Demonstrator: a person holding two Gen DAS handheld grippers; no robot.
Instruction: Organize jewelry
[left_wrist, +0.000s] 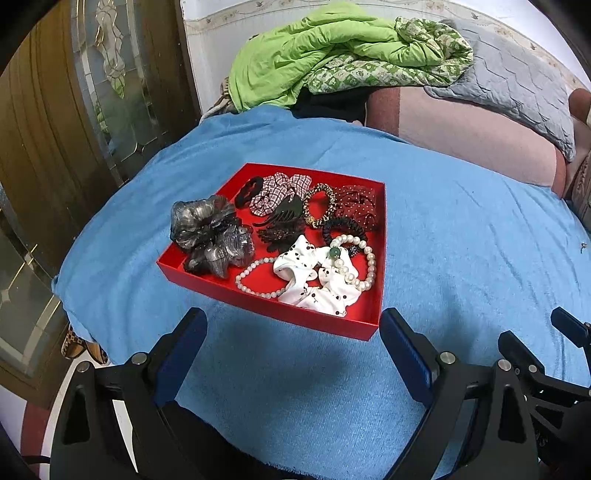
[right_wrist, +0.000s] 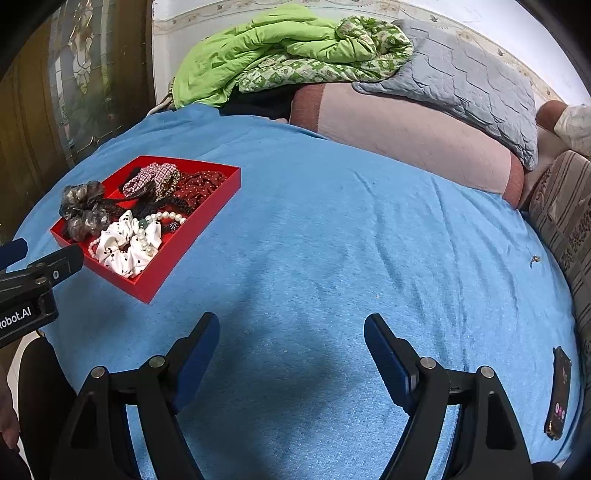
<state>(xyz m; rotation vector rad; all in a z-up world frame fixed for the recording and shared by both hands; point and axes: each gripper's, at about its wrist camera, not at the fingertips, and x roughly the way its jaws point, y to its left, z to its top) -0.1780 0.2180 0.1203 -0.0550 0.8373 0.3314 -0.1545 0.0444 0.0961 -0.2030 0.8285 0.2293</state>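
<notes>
The red tray (left_wrist: 364, 328) of jewelry lies on the blue cloth (left_wrist: 461, 240) dead ahead at 12 o'clock of the left gripper (left_wrist: 291, 332), its near edge just beyond the fingertips and running across the jaws. From the right gripper (right_wrist: 291, 332) the tray sits well off at 10 o'clock, so the left is nearer. Both grippers' jaws stand spread wide, holding nothing.

The left black claw with blue pads (left_wrist: 293, 321) and the matching right claw (right_wrist: 291, 326) both gape wide, gripping nothing.
</notes>
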